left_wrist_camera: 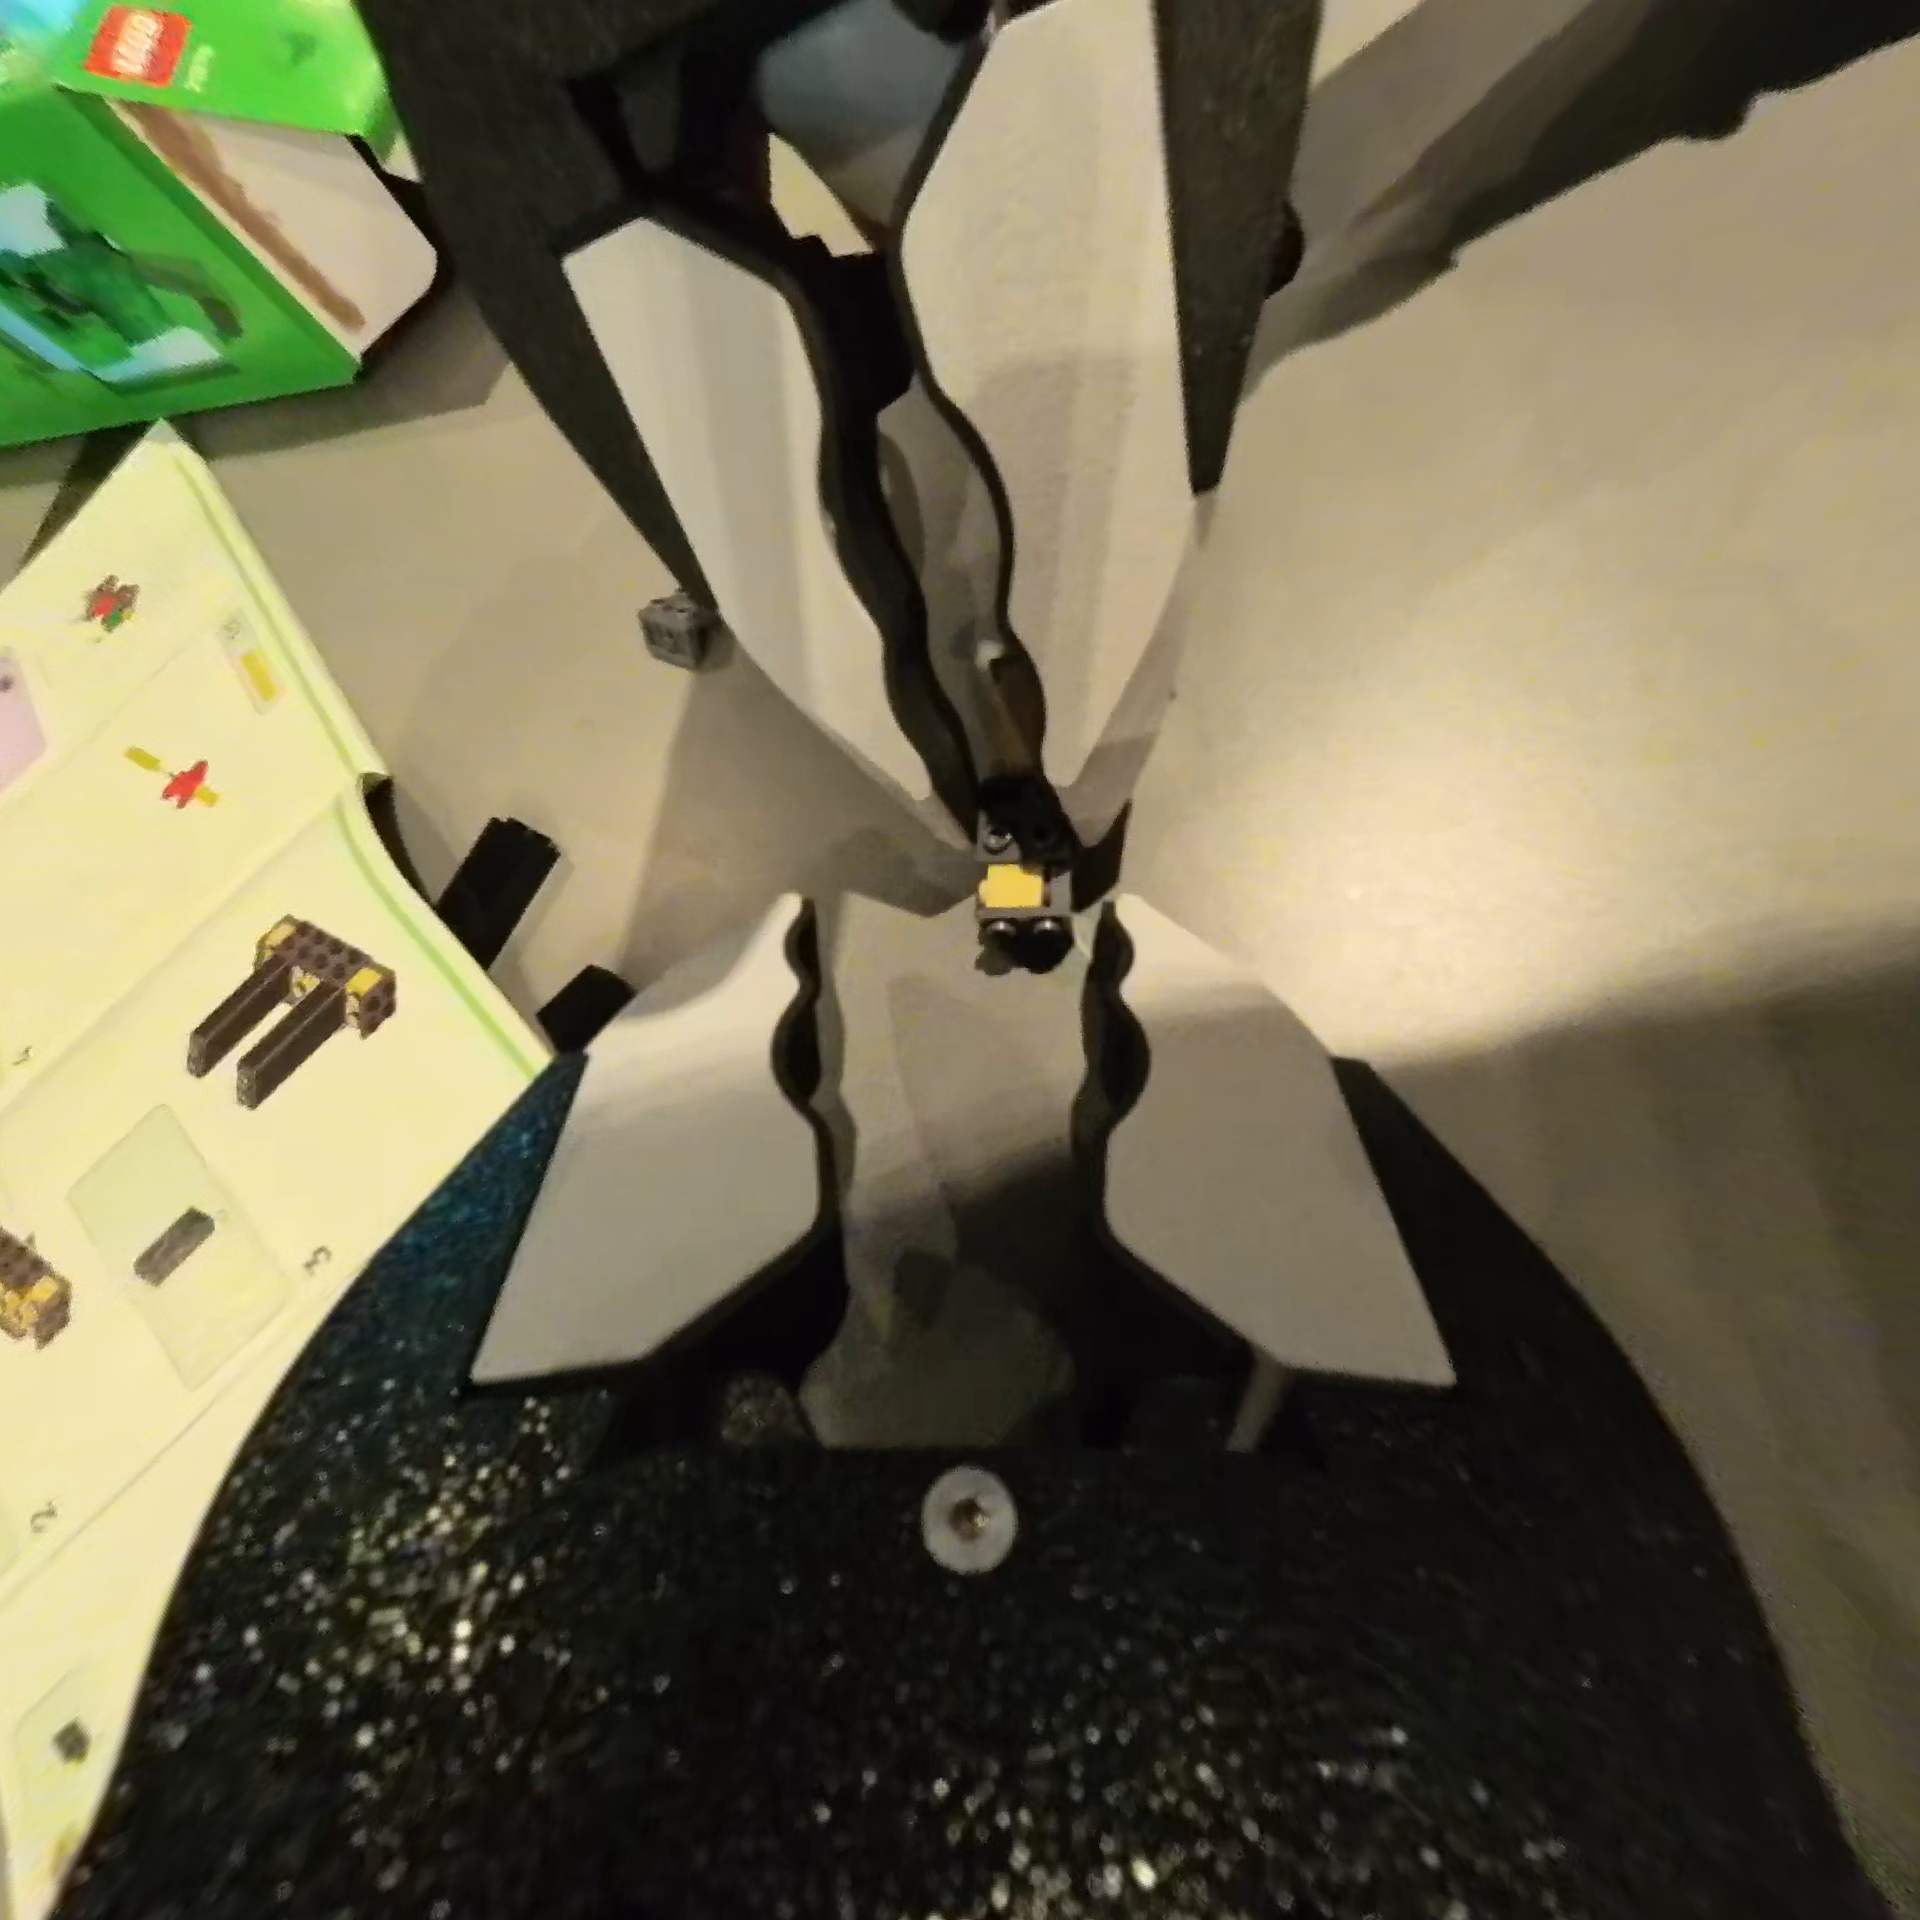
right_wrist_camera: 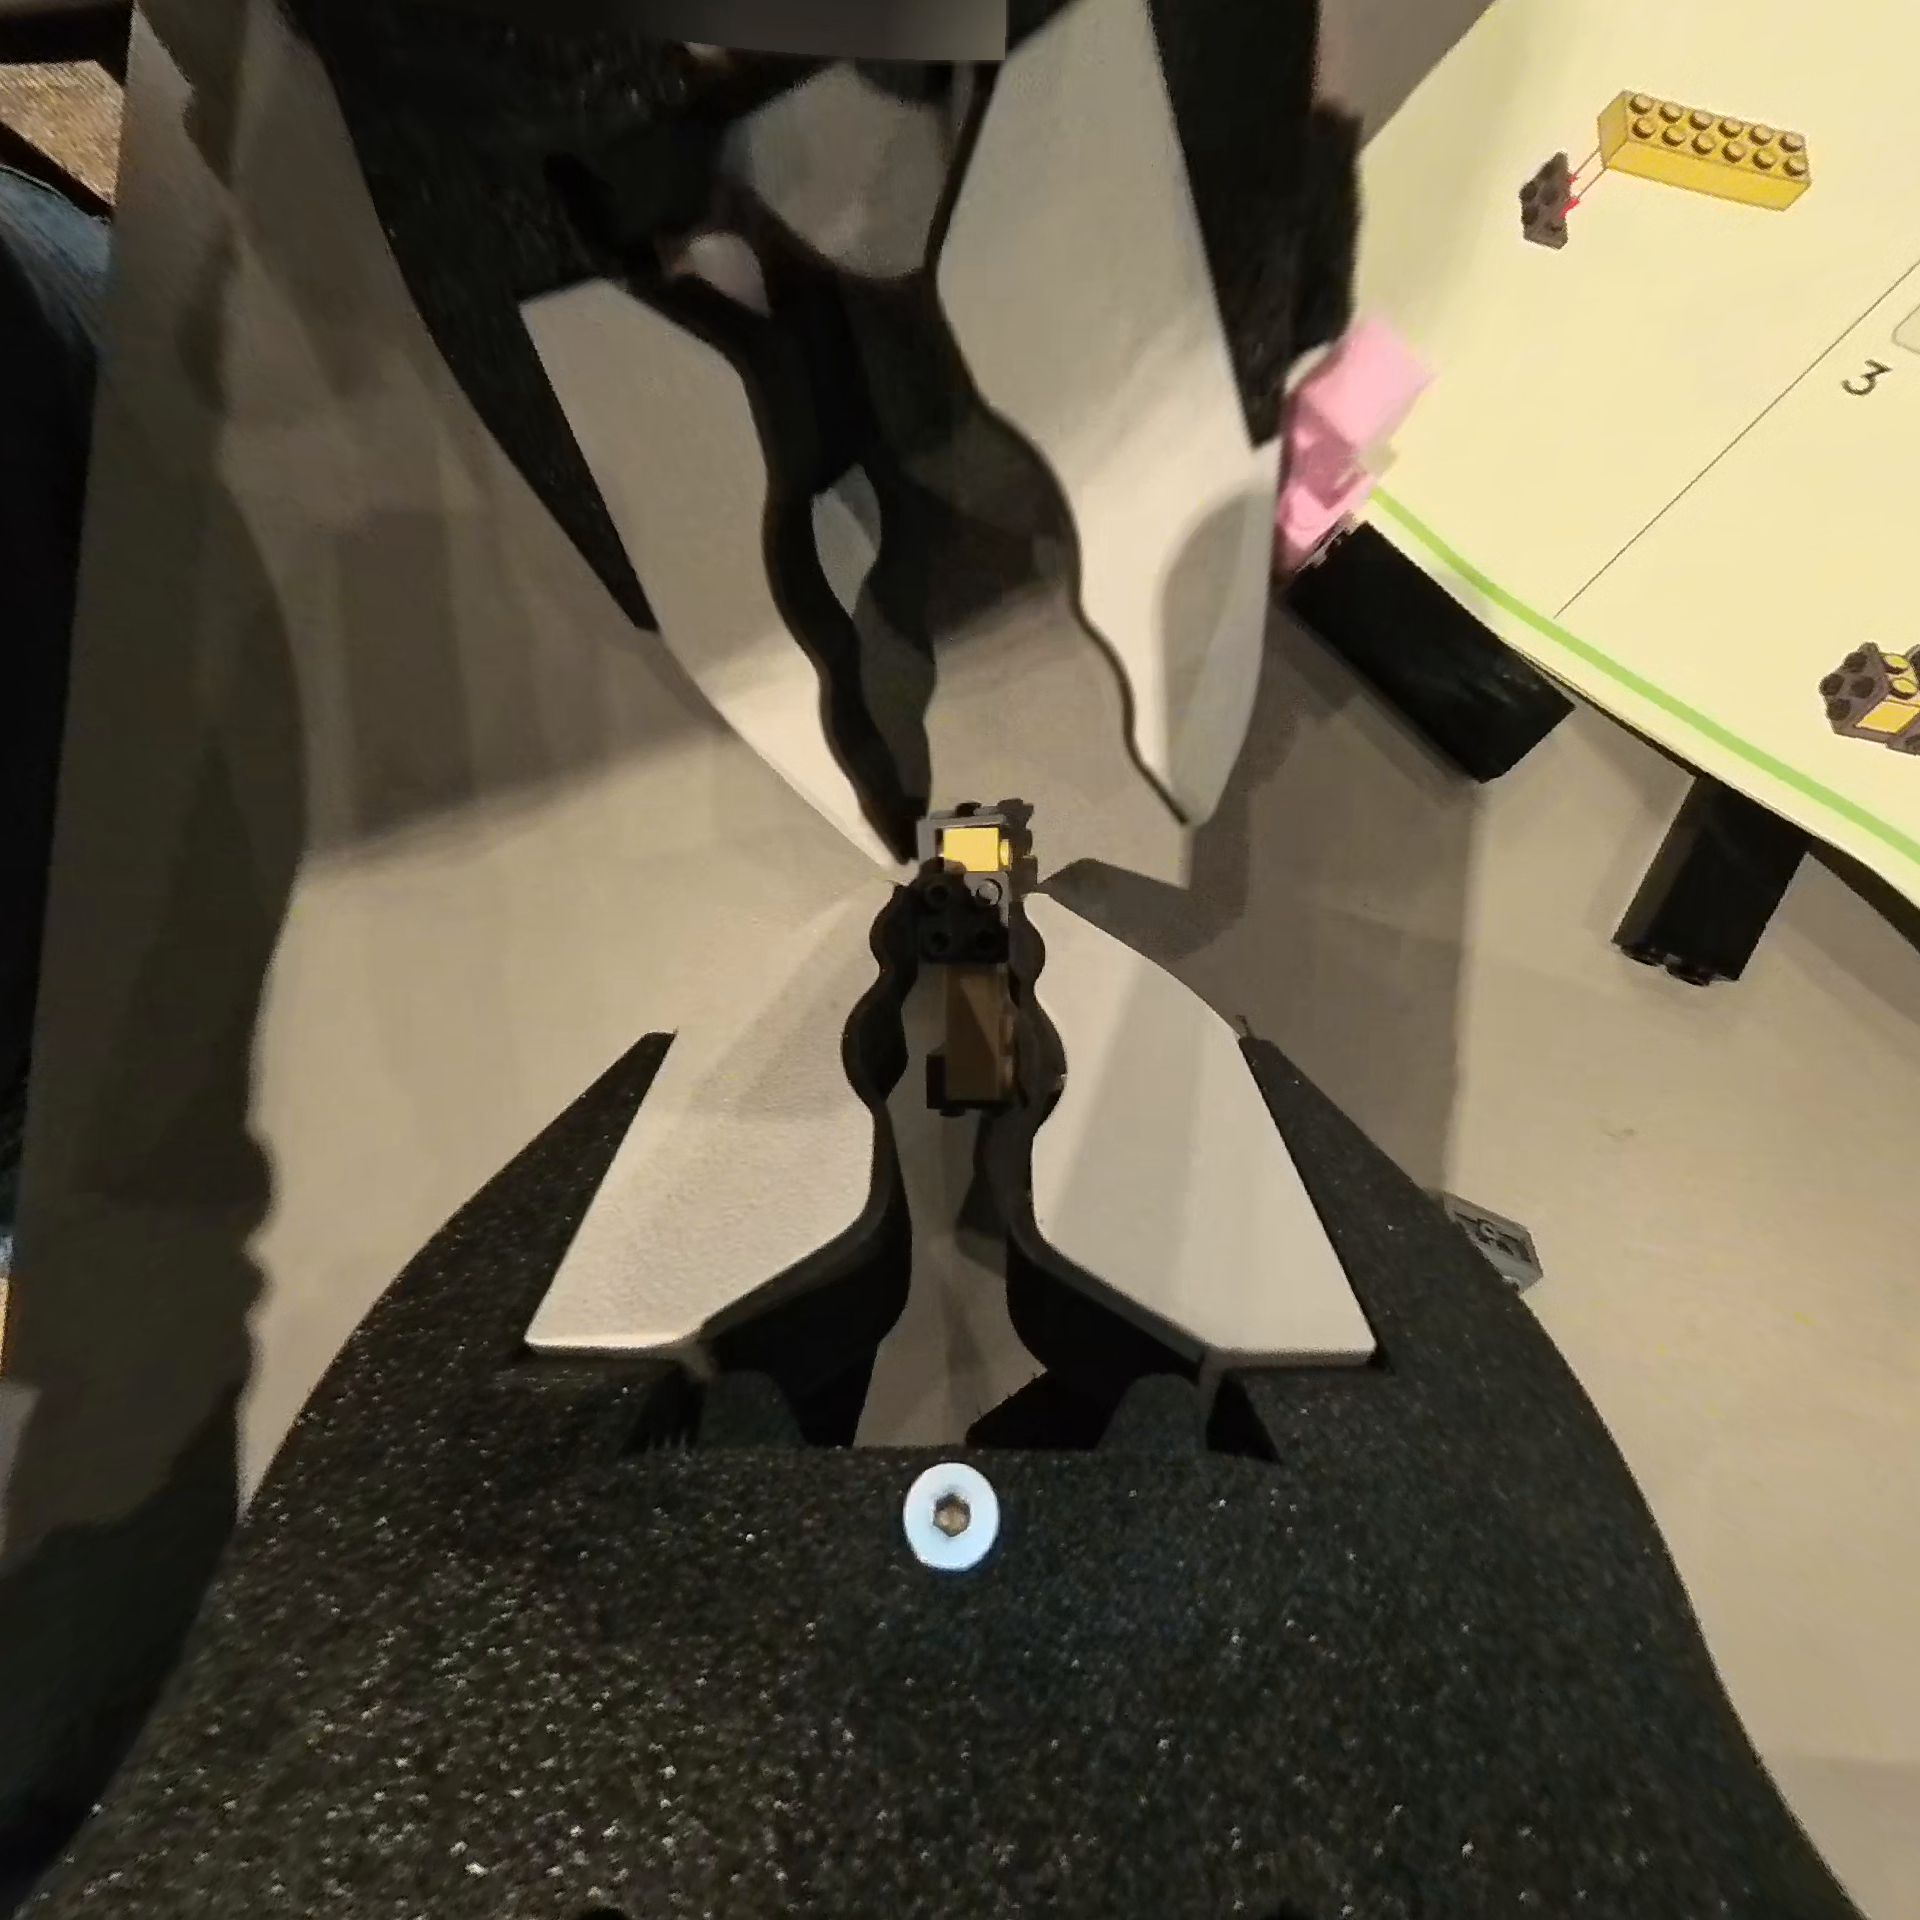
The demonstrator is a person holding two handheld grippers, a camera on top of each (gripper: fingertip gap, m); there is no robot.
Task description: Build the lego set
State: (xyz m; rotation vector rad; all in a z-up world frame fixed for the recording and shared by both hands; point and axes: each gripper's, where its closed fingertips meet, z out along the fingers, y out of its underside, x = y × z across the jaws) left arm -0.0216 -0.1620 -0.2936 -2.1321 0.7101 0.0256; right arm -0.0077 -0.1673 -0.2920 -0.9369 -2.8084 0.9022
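Note:
My right gripper (right_wrist_camera: pixel 966 914) is shut on a small lego assembly (right_wrist_camera: pixel 971 997): a brown piece topped by a black studded piece. At its far end sits a dark grey brick with a yellow square face (right_wrist_camera: pixel 977 847). In the left wrist view the right gripper (left_wrist_camera: pixel 1023 821) reaches in from the top, with the yellow-faced brick (left_wrist_camera: pixel 1013 899) at its tips. My left gripper (left_wrist_camera: pixel 956 914) faces it tip to tip with its jaws open wider than the brick. In the right wrist view, one of the left gripper's (right_wrist_camera: pixel 1039 831) fingertips (right_wrist_camera: pixel 899 831) touches or nearly touches the brick.
An open instruction booklet (left_wrist_camera: pixel 208 987) (right_wrist_camera: pixel 1714 416) lies on the pale table. A green lego box (left_wrist_camera: pixel 156 260) stands behind it. Two long black bricks (right_wrist_camera: pixel 1434 665) (right_wrist_camera: pixel 1704 894) lie at the booklet's edge, with a pink piece (right_wrist_camera: pixel 1340 436) and a small grey piece (left_wrist_camera: pixel 677 623) (right_wrist_camera: pixel 1496 1236) nearby. Only a small space, under 4 cm, lies between the two pairs of fingers.

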